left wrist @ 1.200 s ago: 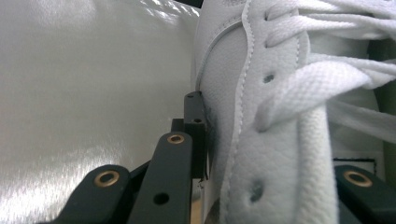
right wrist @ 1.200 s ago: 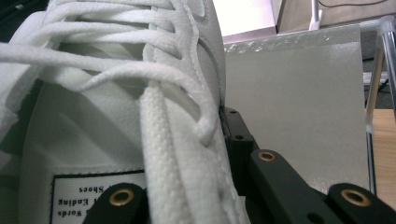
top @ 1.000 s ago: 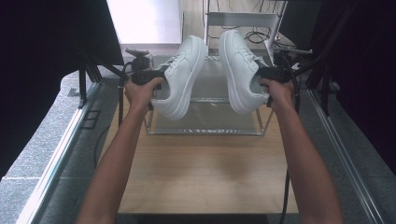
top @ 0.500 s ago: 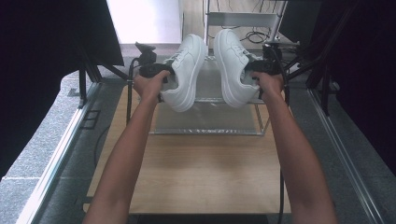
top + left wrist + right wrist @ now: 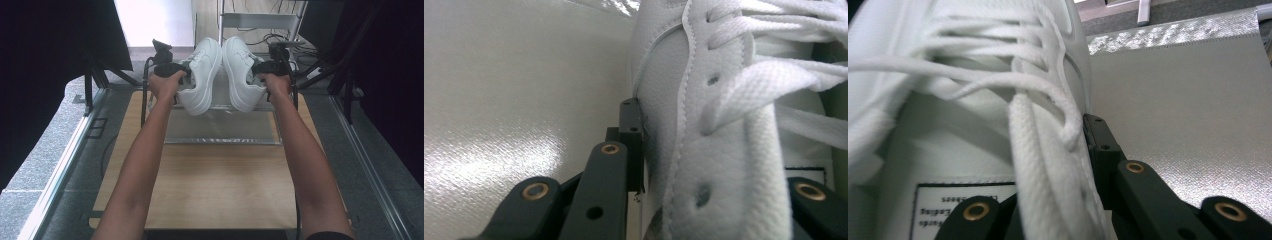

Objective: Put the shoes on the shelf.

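Both grippers are carrying a white sneaker each, lifted over the silvery mat [image 5: 220, 131] at the table's far end. Left gripper [image 5: 172, 70] is clamping the left sneaker [image 5: 201, 75] by its laced side wall, right gripper [image 5: 267, 67] is pinching the right sneaker [image 5: 241, 72] likewise, soles facing outward, probably so they land as a pair.

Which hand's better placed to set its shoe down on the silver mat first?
Neither clearly: the left gripper holds the left shoe and the right gripper the right shoe level over the mat.
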The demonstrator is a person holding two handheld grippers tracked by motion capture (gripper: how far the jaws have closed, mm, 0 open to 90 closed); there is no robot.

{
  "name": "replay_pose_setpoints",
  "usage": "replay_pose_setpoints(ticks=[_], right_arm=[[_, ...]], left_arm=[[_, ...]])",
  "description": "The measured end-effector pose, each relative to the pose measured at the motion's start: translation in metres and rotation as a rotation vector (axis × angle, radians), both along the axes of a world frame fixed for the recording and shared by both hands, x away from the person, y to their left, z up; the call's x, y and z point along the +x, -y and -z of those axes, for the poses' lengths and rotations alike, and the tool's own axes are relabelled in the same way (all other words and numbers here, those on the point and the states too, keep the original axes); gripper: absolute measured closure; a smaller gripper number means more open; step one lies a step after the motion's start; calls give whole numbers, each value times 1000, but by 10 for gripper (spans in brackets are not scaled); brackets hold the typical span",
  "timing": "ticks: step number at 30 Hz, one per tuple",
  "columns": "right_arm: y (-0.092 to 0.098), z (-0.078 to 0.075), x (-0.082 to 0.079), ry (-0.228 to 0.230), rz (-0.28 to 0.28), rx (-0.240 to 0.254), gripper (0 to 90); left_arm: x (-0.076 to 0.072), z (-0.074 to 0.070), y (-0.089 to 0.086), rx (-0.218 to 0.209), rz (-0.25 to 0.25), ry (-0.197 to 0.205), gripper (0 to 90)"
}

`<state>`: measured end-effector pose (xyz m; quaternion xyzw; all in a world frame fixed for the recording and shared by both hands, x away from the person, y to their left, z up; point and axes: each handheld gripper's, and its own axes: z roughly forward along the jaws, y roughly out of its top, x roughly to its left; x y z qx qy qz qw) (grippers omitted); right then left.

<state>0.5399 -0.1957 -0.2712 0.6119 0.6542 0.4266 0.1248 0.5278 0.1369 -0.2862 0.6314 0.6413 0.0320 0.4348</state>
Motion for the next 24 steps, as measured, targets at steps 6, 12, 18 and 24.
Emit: replay_pose_setpoints(ticks=[6,12,18,24], right_arm=[[5,-1,-1,-5,32,-29,861],[1,4,3,-14,59,-26,857],[-2,9,4,-1,89,-35,821],[-9,11,2,38,68,-38,664]], left_arm=[[6,-2,6,9,-26,-21,795],[12,-4,17,25,-36,-35,798],[14,1,18,29,-38,-37,773],[13,1,33,65,12,11,650]])
